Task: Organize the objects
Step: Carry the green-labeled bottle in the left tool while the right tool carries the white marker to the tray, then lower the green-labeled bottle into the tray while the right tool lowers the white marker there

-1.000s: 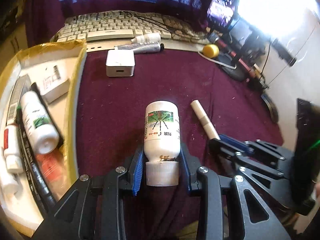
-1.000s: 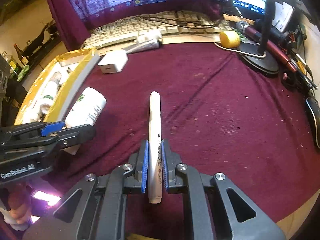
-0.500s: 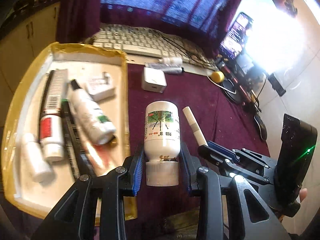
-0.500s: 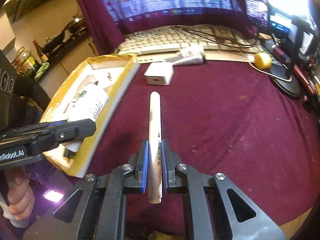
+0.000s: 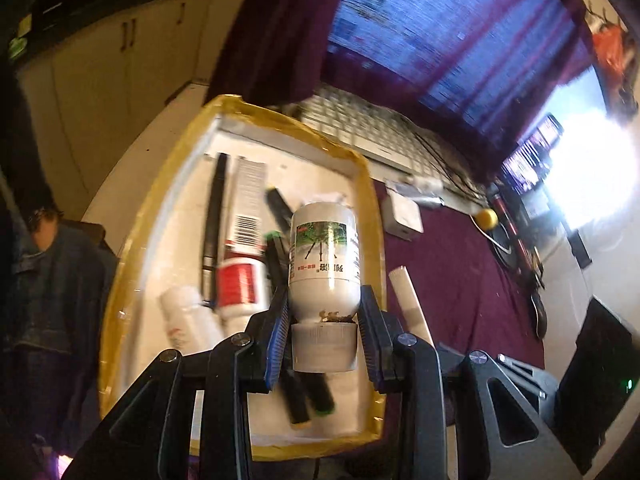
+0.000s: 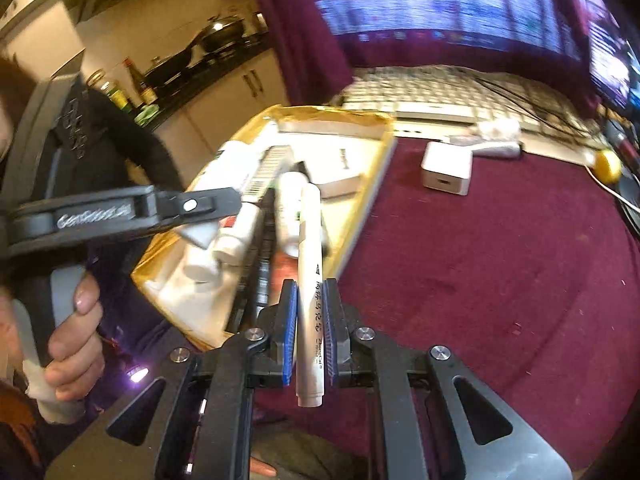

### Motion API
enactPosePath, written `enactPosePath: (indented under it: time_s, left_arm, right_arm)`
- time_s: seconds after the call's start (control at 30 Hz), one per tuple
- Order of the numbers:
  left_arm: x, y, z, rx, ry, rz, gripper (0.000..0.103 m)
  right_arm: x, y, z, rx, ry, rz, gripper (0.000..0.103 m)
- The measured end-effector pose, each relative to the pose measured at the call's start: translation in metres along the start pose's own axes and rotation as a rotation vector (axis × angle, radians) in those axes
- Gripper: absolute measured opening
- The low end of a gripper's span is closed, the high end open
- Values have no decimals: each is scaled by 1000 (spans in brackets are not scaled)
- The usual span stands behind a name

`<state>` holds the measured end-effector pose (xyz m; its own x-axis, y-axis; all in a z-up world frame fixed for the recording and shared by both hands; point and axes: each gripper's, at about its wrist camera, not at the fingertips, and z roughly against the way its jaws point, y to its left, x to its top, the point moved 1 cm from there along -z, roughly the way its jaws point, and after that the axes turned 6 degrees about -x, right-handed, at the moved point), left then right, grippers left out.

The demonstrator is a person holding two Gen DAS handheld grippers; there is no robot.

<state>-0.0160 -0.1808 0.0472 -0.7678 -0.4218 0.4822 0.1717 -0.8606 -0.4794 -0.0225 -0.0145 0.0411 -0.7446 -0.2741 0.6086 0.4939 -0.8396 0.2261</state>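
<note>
Since a second ago, both loads have been carried from above the dark red tablecloth (image 6: 500,264) toward the shallow yellow-rimmed cardboard tray (image 5: 370,184), which then lay off to the left of the left gripper (image 5: 324,336) and is now seen directly beneath and ahead of it. The left gripper is clamped on the white plastic bottle with a green picture label (image 5: 324,256), gripped at the neck just above its grey cap, base pointing forward. The right gripper (image 6: 310,332) is closed on the long white marker pen (image 6: 310,264), whose far end now reaches over the tray's near edge, while the gripper itself is held above the cloth just beside it. From this it is judged that the carry is nearly done and that release into the tray is the step to follow. Inside the tray, ahead of the left gripper, a red-and-white tube with a barcode (image 5: 244,240), a thin black pen (image 5: 212,216), dark markers (image 5: 310,396), a small white bottle (image 5: 186,320) and a flat white box (image 6: 340,172) are already laid. Little bare floor is left, so a crowded landing is likely. A white square adapter (image 6: 446,174) and a yellow ball (image 6: 606,162) are left out on the cloth, well beyond the right gripper.
</note>
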Motion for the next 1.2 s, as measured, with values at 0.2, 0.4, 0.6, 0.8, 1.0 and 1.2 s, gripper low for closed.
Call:
enactPosePath:
  time_s: [0.2, 0.4, 0.6, 0.8, 1.0, 1.2]
  left_arm:
    - [9, 26, 0, 1, -11, 56, 29]
    - [19, 39, -4, 16, -11, 77, 29]
    - [32, 51, -14, 63, 1, 87, 29]
    - [41, 63, -26, 103, 36, 98, 29]
    - [43, 66, -34, 168, 44, 64, 29]
    - [47, 64, -37, 190, 40, 30, 29]
  right_arm:
    - [3, 18, -17, 22, 29, 37, 11]
    - [8, 31, -28, 21, 46, 44, 10]
    - [11, 43, -42, -7, 64, 64, 11]
    - [10, 43, -55, -61, 83, 65, 11]
    - [11, 40, -60, -67, 86, 61, 11]
    - [14, 38, -62, -70, 85, 64, 11]
